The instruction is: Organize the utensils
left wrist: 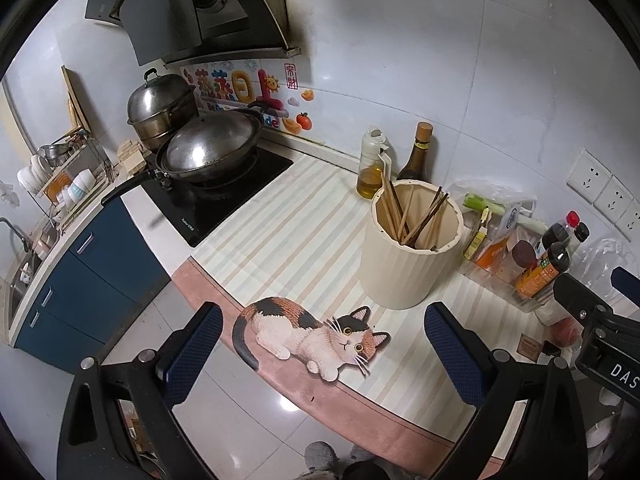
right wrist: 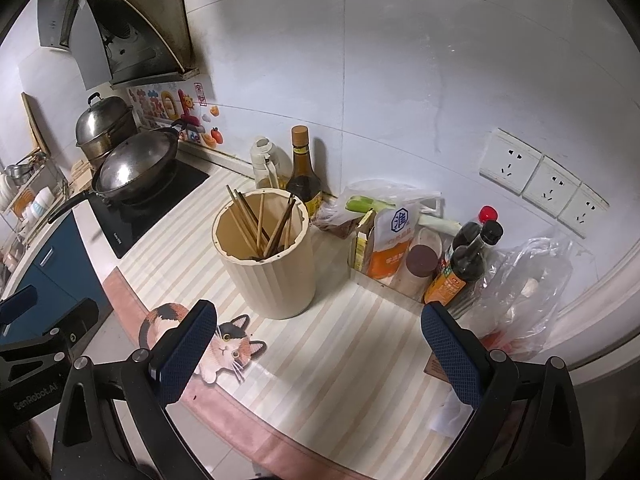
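A cream ribbed holder (left wrist: pixel 404 268) stands on the striped mat and holds several wooden chopsticks (left wrist: pixel 416 216). It also shows in the right wrist view (right wrist: pixel 272 276), with the chopsticks (right wrist: pixel 264 224) leaning inside. My left gripper (left wrist: pixel 324 340) is open and empty, above the mat's front edge near the cat picture, short of the holder. My right gripper (right wrist: pixel 320 340) is open and empty, in front of the holder and to its right. The right gripper's body shows at the right edge of the left wrist view (left wrist: pixel 600 320).
A wok (left wrist: pixel 208 152) and a steamer pot (left wrist: pixel 160 108) sit on the black cooktop at the left. An oil bottle (left wrist: pixel 372 168) and a dark bottle (left wrist: pixel 418 156) stand behind the holder. A tray of sauce bottles (right wrist: pixel 452 268) and plastic bags (right wrist: pixel 524 284) fill the right corner.
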Tool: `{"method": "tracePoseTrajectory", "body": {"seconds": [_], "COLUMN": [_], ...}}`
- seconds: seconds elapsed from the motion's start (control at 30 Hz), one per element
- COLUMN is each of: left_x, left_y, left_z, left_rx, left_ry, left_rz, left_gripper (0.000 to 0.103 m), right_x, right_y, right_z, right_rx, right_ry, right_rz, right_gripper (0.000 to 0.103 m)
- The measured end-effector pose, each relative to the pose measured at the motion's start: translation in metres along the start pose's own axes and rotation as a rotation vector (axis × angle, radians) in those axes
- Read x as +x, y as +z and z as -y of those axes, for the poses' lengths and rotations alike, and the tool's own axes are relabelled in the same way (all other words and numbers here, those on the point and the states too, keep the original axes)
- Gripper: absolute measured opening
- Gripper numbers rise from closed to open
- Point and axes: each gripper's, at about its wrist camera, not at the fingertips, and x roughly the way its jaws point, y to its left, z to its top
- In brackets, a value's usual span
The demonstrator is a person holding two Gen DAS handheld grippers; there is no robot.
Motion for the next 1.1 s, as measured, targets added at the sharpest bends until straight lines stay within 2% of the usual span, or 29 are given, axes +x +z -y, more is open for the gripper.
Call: {"method": "tracePoseTrajectory", "body": {"seconds": [1.1], "left_x": [-0.0035], "left_y": [0.0013], "left_z": [-0.0010], "left_rx": [0.013], "left_ry": [-0.003], "left_rz": [0.013], "left_gripper": [0.103], "right_x": [-0.0080], "right_y": [-0.0039], "right_z": [-0.0031], "right_rx": [0.001], "right_ry": [0.002], "right_rz": [0.006], "right_gripper": [0.103]}}
